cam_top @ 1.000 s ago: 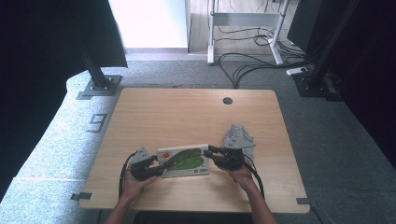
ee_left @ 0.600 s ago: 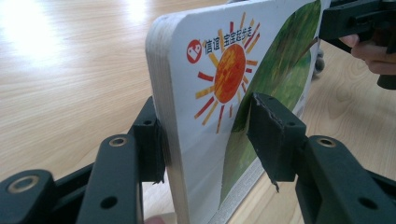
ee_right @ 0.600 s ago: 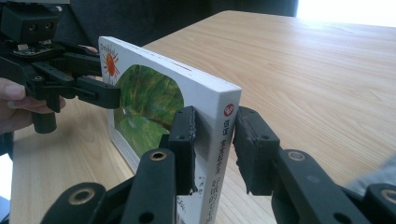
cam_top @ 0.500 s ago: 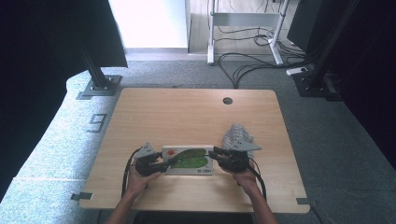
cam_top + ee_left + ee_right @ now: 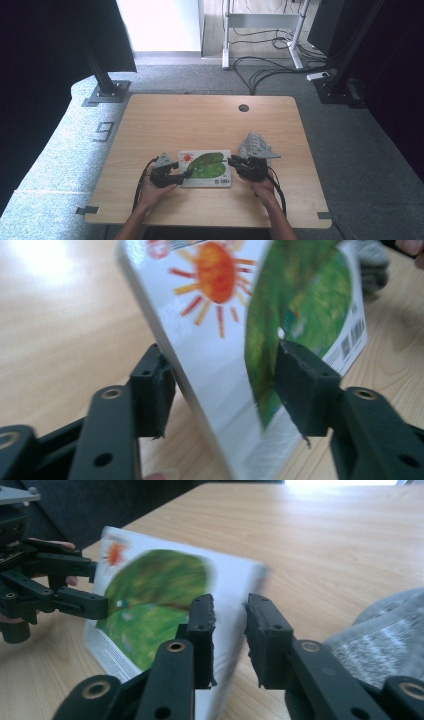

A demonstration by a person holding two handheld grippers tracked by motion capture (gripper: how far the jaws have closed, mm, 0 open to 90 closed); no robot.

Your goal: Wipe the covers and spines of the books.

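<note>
A thin white book (image 5: 206,167) with a green leaf and an orange sun on its cover lies near the front middle of the wooden table (image 5: 200,120). My left gripper (image 5: 186,175) is at the book's left edge. In the left gripper view its jaws (image 5: 227,390) stand wide apart, one on each side of the tilted, blurred book (image 5: 215,315). My right gripper (image 5: 232,161) is at the book's right edge. Its jaws (image 5: 230,630) are nearly together, pinching the edge of the book (image 5: 150,595). The left gripper (image 5: 75,585) shows across the cover.
A folded grey cloth (image 5: 255,145) lies just right of the book, behind the right gripper, and also shows as grey cloth (image 5: 385,630). A round cable hole (image 5: 243,107) sits near the table's far edge. Bare wood stretches beyond the book.
The book has turned from a slant to lie square with the table's front edge. Both grippers stayed at its two ends, shifting slightly with it.
</note>
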